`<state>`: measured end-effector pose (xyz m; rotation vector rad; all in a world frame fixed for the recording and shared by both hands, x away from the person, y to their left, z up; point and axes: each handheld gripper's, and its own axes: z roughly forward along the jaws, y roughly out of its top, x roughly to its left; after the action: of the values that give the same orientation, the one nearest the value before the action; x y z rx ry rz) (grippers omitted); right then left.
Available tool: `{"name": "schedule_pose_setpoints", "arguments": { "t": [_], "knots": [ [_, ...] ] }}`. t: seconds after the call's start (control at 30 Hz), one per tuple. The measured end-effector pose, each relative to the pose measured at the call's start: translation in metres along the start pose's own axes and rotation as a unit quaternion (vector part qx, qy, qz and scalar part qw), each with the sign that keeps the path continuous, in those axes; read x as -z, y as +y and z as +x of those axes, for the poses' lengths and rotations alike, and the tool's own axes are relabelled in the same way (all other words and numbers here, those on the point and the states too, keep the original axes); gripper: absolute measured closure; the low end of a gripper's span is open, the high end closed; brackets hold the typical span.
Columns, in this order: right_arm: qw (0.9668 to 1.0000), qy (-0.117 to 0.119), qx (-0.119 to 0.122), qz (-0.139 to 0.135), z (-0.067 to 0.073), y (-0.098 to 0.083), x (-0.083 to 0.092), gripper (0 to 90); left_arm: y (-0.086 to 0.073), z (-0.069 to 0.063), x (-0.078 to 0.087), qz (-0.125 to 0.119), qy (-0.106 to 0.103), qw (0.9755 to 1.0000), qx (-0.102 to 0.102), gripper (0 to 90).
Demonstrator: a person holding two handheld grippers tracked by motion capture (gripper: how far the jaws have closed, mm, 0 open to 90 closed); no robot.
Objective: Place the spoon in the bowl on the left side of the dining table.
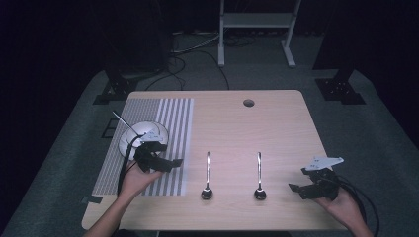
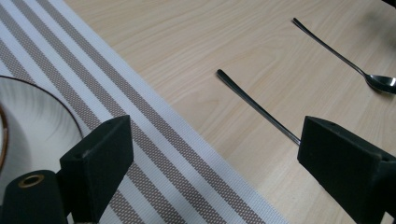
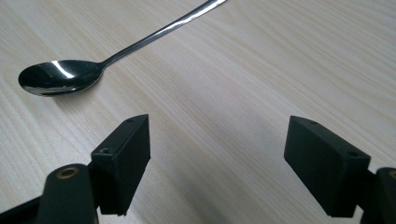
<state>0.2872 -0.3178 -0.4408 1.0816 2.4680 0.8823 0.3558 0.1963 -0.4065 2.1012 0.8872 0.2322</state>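
Left gripper point(image 1: 163, 160) low over placemat point(image 1: 175, 118), jaws apart

Your left gripper view: the nearer spoon point(image 2: 259, 106) runs behind a jaw, bowl hidden | the white dish point(image 2: 35, 123) is cut by the left edge | your right gripper view: the spoon handle point(image 3: 163, 30) leaves the top edge | high view: your left gripper point(image 1: 163, 160) covers part of the dish, probably its near rim.

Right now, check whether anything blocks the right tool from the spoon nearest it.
Nothing visible does. The right tool is open, and bare table lies between it and the nearer spoon. The other spoon lies beyond that one.
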Motion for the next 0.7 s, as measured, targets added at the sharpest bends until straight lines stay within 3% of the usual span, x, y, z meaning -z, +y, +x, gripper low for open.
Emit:
{"name": "schedule_pose_setpoints", "arguments": {
  "t": [0.43,0.7],
  "knots": [
    [0.9999,0.002,-0.004,-0.014,0.004,-0.004,-0.002,21.5,-0.006,-0.026,-0.015,0.002,-0.019,0.9996,-0.022,7.7],
    [0.9996,0.005,-0.018,-0.021,0.005,-0.011,-0.005,21.5,-0.019,-0.04,-0.023,-0.008,-0.037,0.9991,-0.021,7.7]
  ]
}}
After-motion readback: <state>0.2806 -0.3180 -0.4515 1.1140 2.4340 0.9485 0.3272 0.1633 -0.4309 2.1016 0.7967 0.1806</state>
